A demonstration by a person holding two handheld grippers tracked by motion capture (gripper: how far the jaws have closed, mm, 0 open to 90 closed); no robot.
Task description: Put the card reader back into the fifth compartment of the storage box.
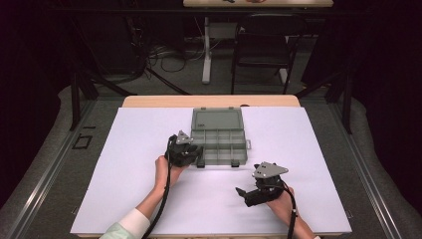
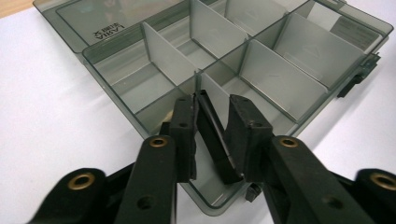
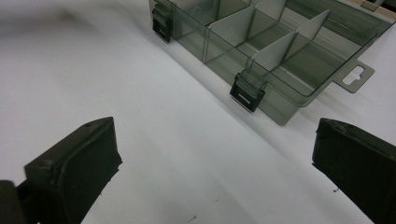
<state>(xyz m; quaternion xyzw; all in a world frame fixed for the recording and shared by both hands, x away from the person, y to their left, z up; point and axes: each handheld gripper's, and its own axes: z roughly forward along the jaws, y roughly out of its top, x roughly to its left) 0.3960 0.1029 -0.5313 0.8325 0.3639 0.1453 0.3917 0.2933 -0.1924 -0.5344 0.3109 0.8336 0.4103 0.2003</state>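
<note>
High view: a clear grey organizer box [image 1: 219,137] lies open in the middle of the white surface [image 1: 124,174]. Its lid lies flat behind it. The left tool [image 1: 191,152] is at the box's near left corner. The right tool [image 1: 244,193] rests on the surface, well apart from the box, and points left. A person's hands hold both tools.

Left gripper view: the left tool [image 2: 212,140] is down in the corner compartment of the organizer box [image 2: 261,56]. A dark divider [image 2: 215,140] stands tilted between the jaws. One jaw touches it on the left side. The other jaw has a small gap to it, so the pinch looks loose. I cannot tell if the divider is truly gripped. The other dividers in the box stand up straight in their slots, and the compartments look empty.

Right gripper view: the right tool [image 3: 215,163] is spread wide with nothing between the jaws. It sits just above the surface [image 3: 116,70]. The organizer box [image 3: 275,60] lies ahead, with two black latches [image 3: 247,92] on its front wall.

I think the job is moving this one divider. It is partly loose from its place, but not out or set yet. That is left to do.
</note>
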